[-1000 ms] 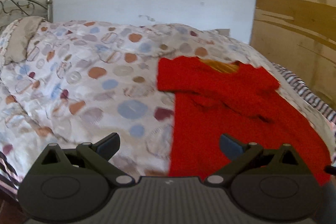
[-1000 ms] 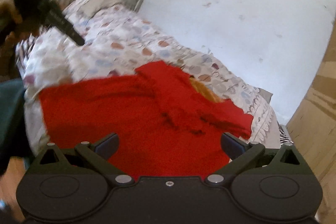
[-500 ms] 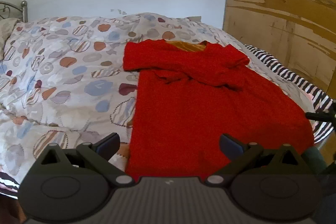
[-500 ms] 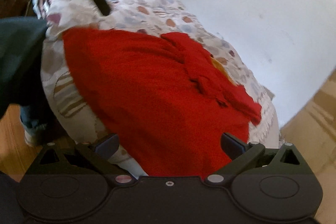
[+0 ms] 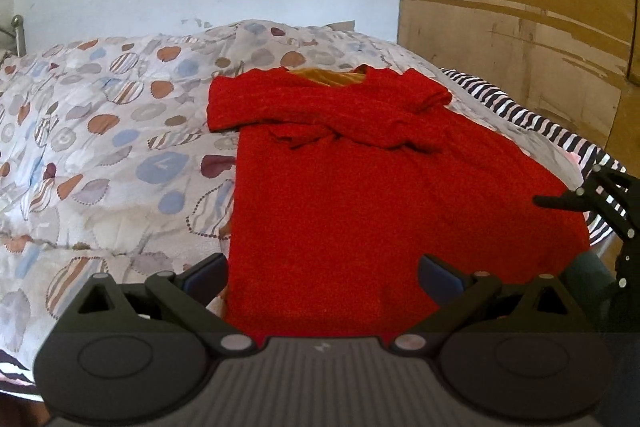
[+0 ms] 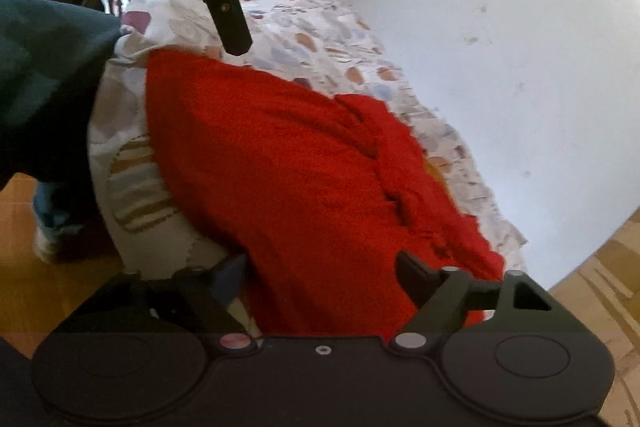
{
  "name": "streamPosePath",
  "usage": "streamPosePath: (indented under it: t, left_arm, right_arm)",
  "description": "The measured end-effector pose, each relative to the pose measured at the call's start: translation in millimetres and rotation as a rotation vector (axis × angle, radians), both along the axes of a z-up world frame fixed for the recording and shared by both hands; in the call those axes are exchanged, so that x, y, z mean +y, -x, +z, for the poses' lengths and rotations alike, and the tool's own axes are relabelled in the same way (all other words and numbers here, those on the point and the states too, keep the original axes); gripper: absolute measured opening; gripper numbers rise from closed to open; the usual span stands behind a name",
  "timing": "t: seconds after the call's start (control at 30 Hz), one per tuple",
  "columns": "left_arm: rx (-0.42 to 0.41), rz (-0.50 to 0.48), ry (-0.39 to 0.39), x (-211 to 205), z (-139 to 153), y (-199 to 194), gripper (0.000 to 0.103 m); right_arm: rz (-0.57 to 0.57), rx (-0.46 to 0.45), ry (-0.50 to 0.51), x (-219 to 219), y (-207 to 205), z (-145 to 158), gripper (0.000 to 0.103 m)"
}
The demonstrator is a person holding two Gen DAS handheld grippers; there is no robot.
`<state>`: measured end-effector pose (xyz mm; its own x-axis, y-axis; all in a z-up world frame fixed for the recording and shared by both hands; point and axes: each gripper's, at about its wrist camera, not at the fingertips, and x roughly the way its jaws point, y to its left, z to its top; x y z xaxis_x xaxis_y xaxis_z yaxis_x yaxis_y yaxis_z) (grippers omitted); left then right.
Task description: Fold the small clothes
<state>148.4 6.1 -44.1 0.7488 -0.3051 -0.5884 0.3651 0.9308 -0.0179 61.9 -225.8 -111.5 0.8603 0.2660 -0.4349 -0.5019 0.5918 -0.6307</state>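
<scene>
A: Where does the garment lie, as your two cameras show it?

B: The red knitted sweater [image 5: 384, 195] lies flat on the quilt printed with blue, brown and striped ovals [image 5: 100, 147], on the right half of the bed. Its sleeves are crossed over the chest at the far end, an orange lining shows at the neck, and its hem hangs over the near edge of the bed. A black-and-white striped sheet [image 5: 520, 115] shows along the sweater's right side, with the wooden panel wall [image 5: 520, 27] beyond it.

A: How does your left gripper stand?

B: Your left gripper [image 5: 322, 273] has its jaws wide apart. The near left corner of the hem lies between the fingers; the pads do not press on it. In the right wrist view the same tool appears as a dark bar at the top left, above the sweater's left edge.

A: And your right gripper?

B: Your right gripper [image 6: 320, 277] is at the near right corner of the hem. Its jaws have just been closing and stand narrower than your left ones, with red fabric between them. Whether the pads press the cloth yet, I cannot tell. Your dark teal sleeve [image 6: 44, 67] fills the left of that view.
</scene>
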Motion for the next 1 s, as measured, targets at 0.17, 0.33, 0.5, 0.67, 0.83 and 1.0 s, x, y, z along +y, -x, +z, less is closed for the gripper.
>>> streamPosePath:
  t: [0.17,0.33,0.5,0.67,0.83,1.0]
  left_arm:
    - [0.011,-0.039,0.012,4,-6,1,0.102]
    - [-0.016,-0.069,-0.02,1,-12,7,0.102]
    - [0.0,-0.119,-0.042,-7,-19,4,0.102]
    - [0.037,-0.152,-0.093,-26,-33,-3,0.102]
    - [0.03,-0.198,-0.186,-48,-49,-5,0.102]
    - [0.009,-0.242,-0.306,-63,-66,-2,0.102]
  right_arm:
    - [0.071,0.08,0.015,4,-2,1,0.038]
    - [0.023,0.157,-0.067,2,-20,17,0.016]
    - [-0.068,0.399,-0.315,-18,-64,41,0.015]
    - [-0.173,0.657,-0.6,-50,-107,46,0.015]
    - [-0.25,0.832,-0.814,-76,-132,40,0.011]
    - [-0.238,0.825,-0.806,-76,-128,42,0.011]
